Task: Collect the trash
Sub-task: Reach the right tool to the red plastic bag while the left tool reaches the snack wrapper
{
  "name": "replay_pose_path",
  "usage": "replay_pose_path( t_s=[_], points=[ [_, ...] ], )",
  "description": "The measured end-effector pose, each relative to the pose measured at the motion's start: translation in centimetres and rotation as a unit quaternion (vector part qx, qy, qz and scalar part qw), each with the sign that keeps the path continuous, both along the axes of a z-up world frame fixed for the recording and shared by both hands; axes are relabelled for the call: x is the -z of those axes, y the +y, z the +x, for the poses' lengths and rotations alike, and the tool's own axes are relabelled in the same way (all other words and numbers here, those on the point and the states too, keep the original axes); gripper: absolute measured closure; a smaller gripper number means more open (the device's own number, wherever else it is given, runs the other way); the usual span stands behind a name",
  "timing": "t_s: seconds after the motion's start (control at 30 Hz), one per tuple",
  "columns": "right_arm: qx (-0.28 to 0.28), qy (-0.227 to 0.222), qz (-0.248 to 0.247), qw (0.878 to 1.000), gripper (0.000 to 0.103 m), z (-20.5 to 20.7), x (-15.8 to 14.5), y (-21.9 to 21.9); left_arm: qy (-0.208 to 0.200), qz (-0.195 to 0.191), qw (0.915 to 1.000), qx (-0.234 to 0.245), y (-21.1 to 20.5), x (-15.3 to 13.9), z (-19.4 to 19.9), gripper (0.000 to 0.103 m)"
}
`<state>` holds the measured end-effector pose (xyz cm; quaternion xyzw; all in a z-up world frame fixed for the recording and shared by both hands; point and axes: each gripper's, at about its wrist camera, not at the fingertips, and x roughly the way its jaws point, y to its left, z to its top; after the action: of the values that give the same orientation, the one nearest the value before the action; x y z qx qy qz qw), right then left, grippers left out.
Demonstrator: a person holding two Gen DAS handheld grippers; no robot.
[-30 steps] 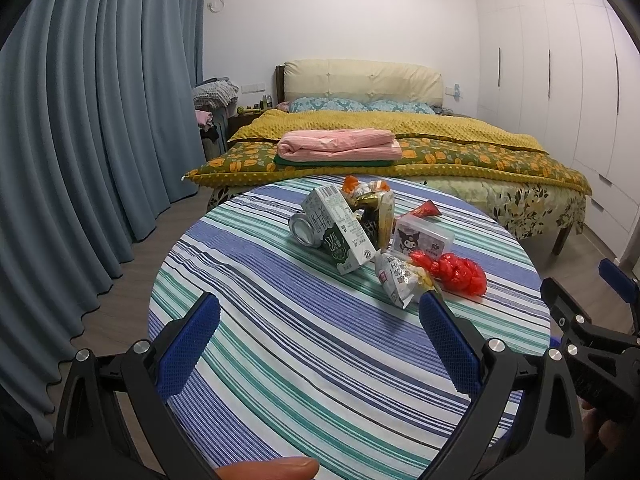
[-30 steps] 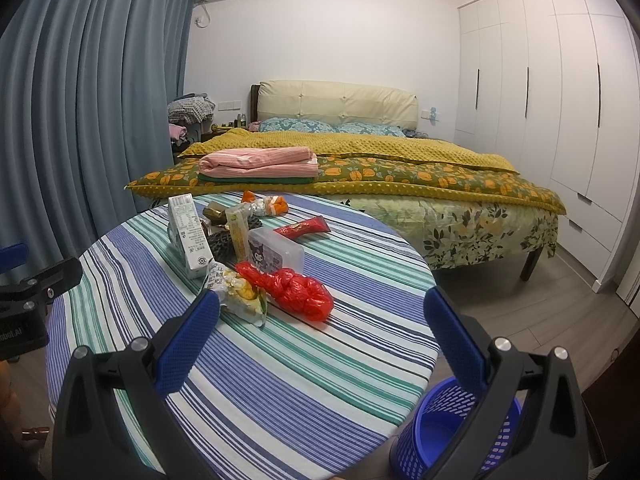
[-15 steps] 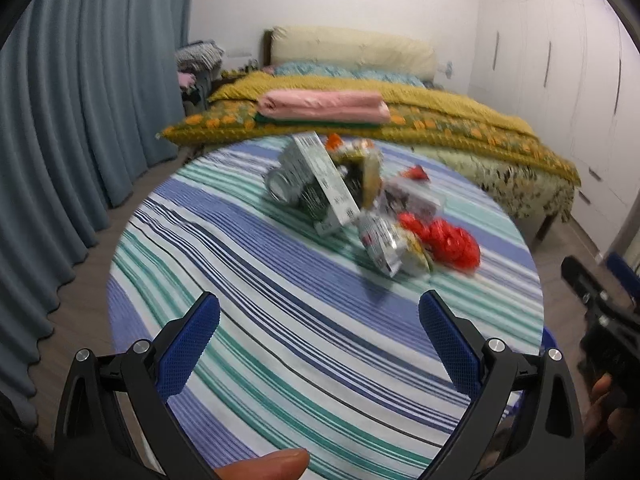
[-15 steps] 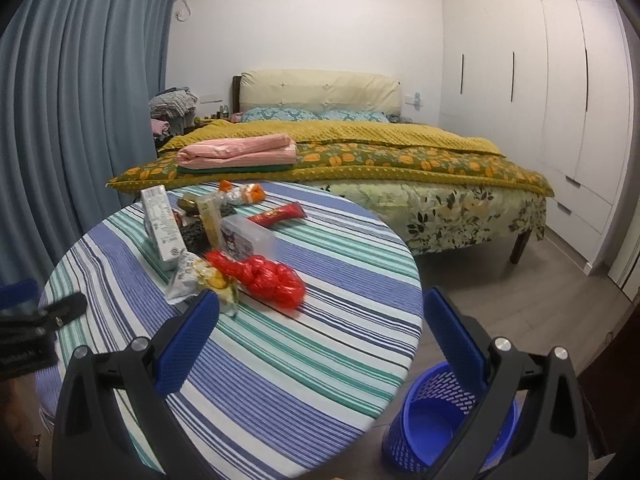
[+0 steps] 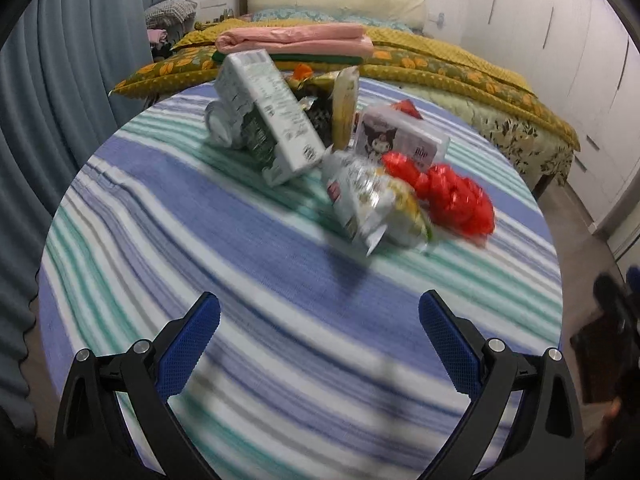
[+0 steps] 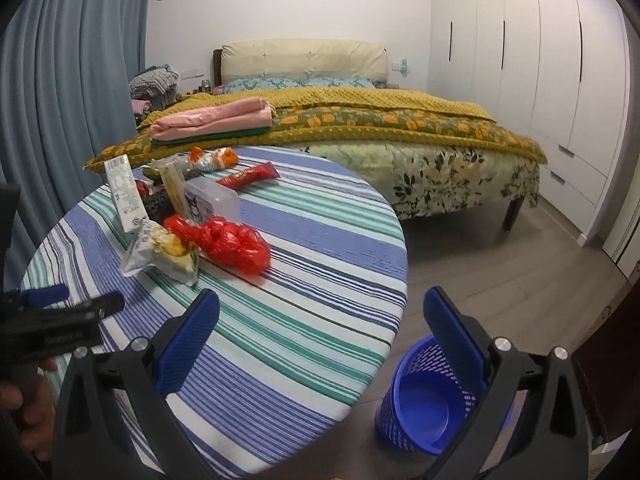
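Note:
A pile of trash lies on the round striped table (image 5: 240, 240): a white milk carton (image 5: 272, 120), a crumpled silver snack wrapper (image 5: 368, 204), a red plastic bag (image 5: 456, 196), a clear box with a cartoon label (image 5: 400, 140). The right wrist view shows the same pile, with the red bag (image 6: 228, 244), the wrapper (image 6: 160, 252) and a red sachet (image 6: 248, 176). My left gripper (image 5: 320, 320) is open and empty above the table's near part, short of the wrapper. My right gripper (image 6: 320, 320) is open and empty over the table's right edge. A blue mesh bin (image 6: 424, 400) stands on the floor below it.
A bed (image 6: 360, 128) with a yellow cover and folded pink bedding (image 6: 212, 120) stands behind the table. Blue curtains (image 6: 60, 100) hang at the left. White wardrobes (image 6: 540, 60) line the right wall. My left gripper also shows at the left edge of the right wrist view (image 6: 60, 312).
My left gripper has moved forward and down toward the trash pile, which now looks larger and blurred. My right gripper has drifted right and tilted down, showing more of the blue bin.

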<state>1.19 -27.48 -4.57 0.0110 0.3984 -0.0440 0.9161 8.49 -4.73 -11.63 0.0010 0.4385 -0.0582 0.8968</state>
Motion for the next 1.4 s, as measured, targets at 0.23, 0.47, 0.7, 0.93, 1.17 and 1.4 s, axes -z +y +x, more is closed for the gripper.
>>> replay_pose_path(
  t_s=[0.23, 0.47, 0.7, 0.93, 1.17, 1.4],
  points=[
    [0.016, 0.009, 0.005, 1.000, 0.005, 0.4, 0.9, -1.2, 0.007, 0.011, 0.9999, 0.006, -4.7, 1.1, 4.6, 0.004],
    [0.020, 0.016, 0.001, 1.000, 0.005, 0.8, 1.3, -2.0, 0.028, 0.023, 0.9990, -0.028, -4.4, 3.0, 7.3, 0.004],
    [0.007, 0.019, 0.009, 1.000, 0.005, 1.6, 1.8, -1.4, 0.039, 0.033, 0.9974, -0.052, 3.2, 2.4, 5.4, 0.004],
    [-0.057, 0.036, 0.005, 0.998, 0.005, 3.7, 2.7, 1.2, 0.051, 0.020, 0.9975, -0.046, 7.9, 2.9, 4.7, 0.004],
    [-0.218, 0.083, -0.032, 0.972, 0.005, 10.2, 5.8, 4.0, 0.034, 0.047, 0.9983, -0.008, 6.2, 3.5, 4.8, 0.004],
    [-0.319, 0.099, 0.029, 0.942, 0.014, 13.8, 7.9, 5.5, 0.038, 0.047, 0.9982, -0.003, 6.1, 3.4, 3.9, 0.004]
  ],
)
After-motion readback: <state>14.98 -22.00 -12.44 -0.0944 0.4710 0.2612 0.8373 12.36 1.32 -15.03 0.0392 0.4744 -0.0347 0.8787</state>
